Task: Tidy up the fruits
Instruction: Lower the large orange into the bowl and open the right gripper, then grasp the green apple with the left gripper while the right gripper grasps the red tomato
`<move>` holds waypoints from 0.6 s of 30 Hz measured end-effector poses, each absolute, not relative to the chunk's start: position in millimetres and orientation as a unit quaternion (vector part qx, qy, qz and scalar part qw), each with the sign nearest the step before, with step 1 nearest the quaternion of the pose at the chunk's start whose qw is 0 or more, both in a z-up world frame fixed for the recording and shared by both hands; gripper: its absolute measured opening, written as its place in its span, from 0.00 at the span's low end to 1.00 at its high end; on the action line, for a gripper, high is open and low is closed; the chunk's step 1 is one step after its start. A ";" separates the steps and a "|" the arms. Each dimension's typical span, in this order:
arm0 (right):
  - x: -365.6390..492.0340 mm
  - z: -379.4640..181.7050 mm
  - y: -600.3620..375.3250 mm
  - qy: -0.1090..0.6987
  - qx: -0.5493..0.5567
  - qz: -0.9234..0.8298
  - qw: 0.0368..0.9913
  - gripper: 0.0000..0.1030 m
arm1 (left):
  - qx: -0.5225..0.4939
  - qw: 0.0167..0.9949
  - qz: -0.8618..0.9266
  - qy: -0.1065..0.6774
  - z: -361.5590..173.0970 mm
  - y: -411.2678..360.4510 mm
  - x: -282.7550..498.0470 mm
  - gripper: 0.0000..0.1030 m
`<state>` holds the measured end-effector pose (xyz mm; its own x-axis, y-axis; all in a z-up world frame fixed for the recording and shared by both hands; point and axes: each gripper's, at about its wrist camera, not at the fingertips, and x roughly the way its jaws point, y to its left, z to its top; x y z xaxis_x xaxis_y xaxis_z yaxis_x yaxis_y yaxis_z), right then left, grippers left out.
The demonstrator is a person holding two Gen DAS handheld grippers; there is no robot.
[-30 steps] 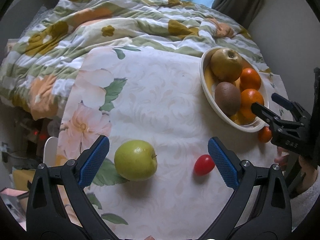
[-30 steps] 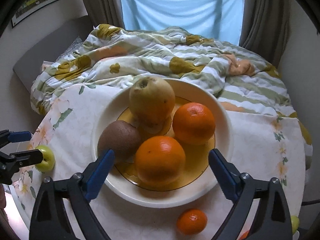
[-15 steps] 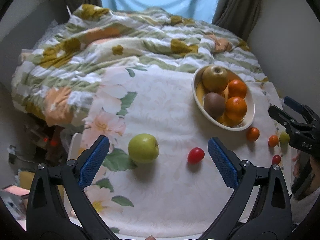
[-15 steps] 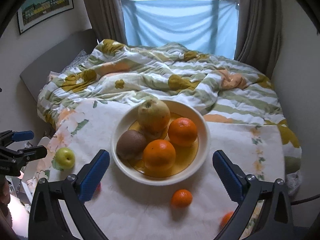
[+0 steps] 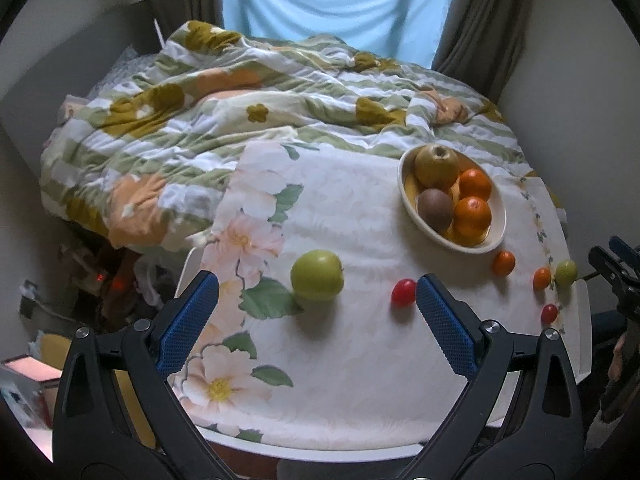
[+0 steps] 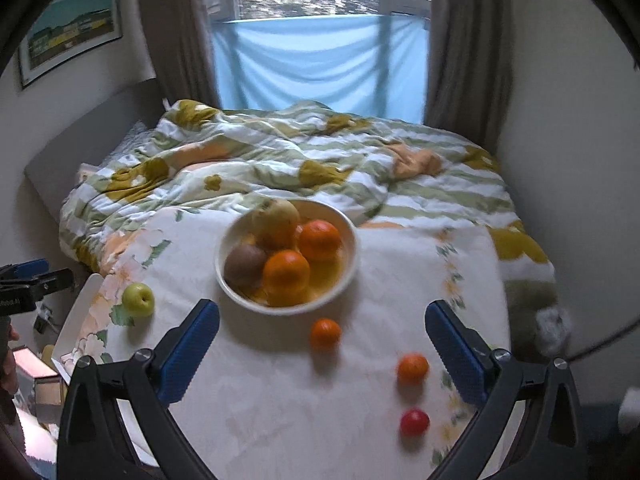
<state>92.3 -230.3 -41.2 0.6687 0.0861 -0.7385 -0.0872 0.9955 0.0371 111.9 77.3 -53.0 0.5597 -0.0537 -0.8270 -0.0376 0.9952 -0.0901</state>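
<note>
Fruits: a smooth round green apple (image 5: 317,281) and an oval glossy red tomato (image 5: 403,291), long axis tilted up-right, lie loose at lower centre on the floral-clothed table (image 5: 360,360). A cream oval bowl (image 5: 496,216), upper right, holds a pear, a fuzzy kiwi and two oranges. Bare cloth separates them. Left gripper (image 5: 316,324) and right gripper (image 6: 322,350) both stand wide apart, empty.

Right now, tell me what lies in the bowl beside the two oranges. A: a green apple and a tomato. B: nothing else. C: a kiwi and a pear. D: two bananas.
C: the bowl holds a brown kiwi and a yellowish pear next to the two oranges; the green apple sits out on the cloth.
</note>
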 end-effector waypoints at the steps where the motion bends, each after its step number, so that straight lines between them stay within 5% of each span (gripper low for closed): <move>1: 87.6 -43.2 -232.6 0.407 0.002 0.038 0.913 1.00 | -0.048 0.880 -0.009 0.472 -56.6 78.8 112.1 1.00; 18: 48.9 -137.7 -285.4 0.480 0.083 -0.098 0.868 1.00 | -0.018 0.846 -0.063 0.529 -153.3 78.4 145.0 1.00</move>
<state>48.9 -285.4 -137.7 0.5203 -0.0897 -0.8493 0.2494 0.9671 0.0507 145.0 78.4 -153.3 0.4326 -0.1263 -0.8927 0.0883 0.9913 -0.0975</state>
